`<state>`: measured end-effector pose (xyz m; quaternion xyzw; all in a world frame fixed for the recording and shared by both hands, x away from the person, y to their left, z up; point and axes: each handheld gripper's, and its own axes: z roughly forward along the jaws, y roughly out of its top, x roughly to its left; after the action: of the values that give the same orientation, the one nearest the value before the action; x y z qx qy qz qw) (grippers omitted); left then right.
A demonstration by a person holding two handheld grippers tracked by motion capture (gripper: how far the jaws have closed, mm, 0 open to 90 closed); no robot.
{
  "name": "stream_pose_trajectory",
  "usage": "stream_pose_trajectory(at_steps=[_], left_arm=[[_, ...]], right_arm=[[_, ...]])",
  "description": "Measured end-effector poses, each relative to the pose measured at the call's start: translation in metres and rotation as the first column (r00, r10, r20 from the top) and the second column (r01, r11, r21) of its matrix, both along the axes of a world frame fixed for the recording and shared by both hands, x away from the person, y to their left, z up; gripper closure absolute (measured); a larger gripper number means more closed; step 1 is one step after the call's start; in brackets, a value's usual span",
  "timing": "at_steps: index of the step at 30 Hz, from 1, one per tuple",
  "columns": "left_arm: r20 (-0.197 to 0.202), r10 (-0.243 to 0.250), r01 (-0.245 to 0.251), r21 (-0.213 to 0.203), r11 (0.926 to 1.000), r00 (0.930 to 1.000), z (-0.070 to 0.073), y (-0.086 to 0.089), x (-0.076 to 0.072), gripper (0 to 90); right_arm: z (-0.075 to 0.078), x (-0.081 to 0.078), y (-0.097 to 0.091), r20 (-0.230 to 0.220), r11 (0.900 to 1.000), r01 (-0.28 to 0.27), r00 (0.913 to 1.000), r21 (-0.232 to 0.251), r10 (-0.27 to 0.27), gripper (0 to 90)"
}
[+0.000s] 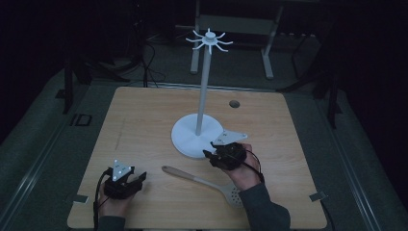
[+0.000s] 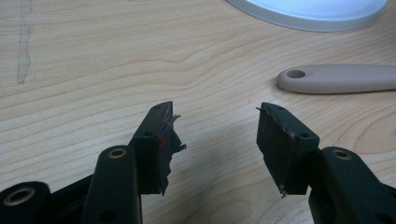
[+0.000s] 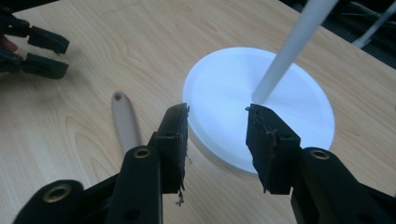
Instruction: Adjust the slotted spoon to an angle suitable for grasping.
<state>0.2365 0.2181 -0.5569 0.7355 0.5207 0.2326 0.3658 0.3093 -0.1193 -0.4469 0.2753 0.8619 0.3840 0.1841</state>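
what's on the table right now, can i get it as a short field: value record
table: light wood top
stand: white stand, round base, tall pole, hooks at the top
utensil: beige slotted spatula, lying flat in front of the stand's base, apart from it
left gripper: left gripper, jaws open, nothing between them, near the spatula's handle end
right gripper: right gripper, jaws open, nothing between them, at the base's near edge

The right gripper [image 3: 217, 140] holds its jaws apart over the white stand base [image 3: 299, 107]; nothing sits between them. The beige spoon handle [image 3: 125, 122] lies left of the left jaw, possibly just clear of it.
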Motion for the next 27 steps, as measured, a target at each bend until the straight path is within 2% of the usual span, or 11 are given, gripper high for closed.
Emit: stream_pose_trajectory(at_steps=[7, 9, 13, 14, 27], left_arm=[[0.000, 0.000, 0.000, -0.002, 1.0000, 1.0000, 0.000, 0.000, 0.000, 46.8], [0.000, -0.001, 0.001, -0.001, 1.0000, 1.0000, 0.000, 0.000, 0.000, 46.8], [0.000, -0.002, 0.002, -0.002, 1.0000, 1.0000, 0.000, 0.000, 0.000, 46.8], [0.001, -0.003, 0.003, -0.002, 1.0000, 1.0000, 0.000, 0.000, 0.000, 46.8], [0.005, -0.006, 0.006, -0.007, 1.0000, 1.0000, 0.000, 0.002, -0.001, 46.7]], right_arm=[[-0.002, 0.003, 0.009, -0.013, 0.9985, -0.027, 0.9996, -0.047, 0.026, 57.9], [-0.003, 0.005, 0.013, -0.019, 0.9961, -0.043, 0.9989, -0.078, 0.042, 58.3], [-0.004, 0.005, 0.017, -0.024, 0.9944, -0.053, 0.9984, -0.092, 0.051, 58.3], [-0.004, 0.007, 0.020, -0.025, 0.9921, -0.064, 0.9978, -0.108, 0.062, 58.4], [-0.016, 0.012, 0.038, -0.087, 0.9754, -0.126, 0.9899, -0.181, 0.112, 59.5]])
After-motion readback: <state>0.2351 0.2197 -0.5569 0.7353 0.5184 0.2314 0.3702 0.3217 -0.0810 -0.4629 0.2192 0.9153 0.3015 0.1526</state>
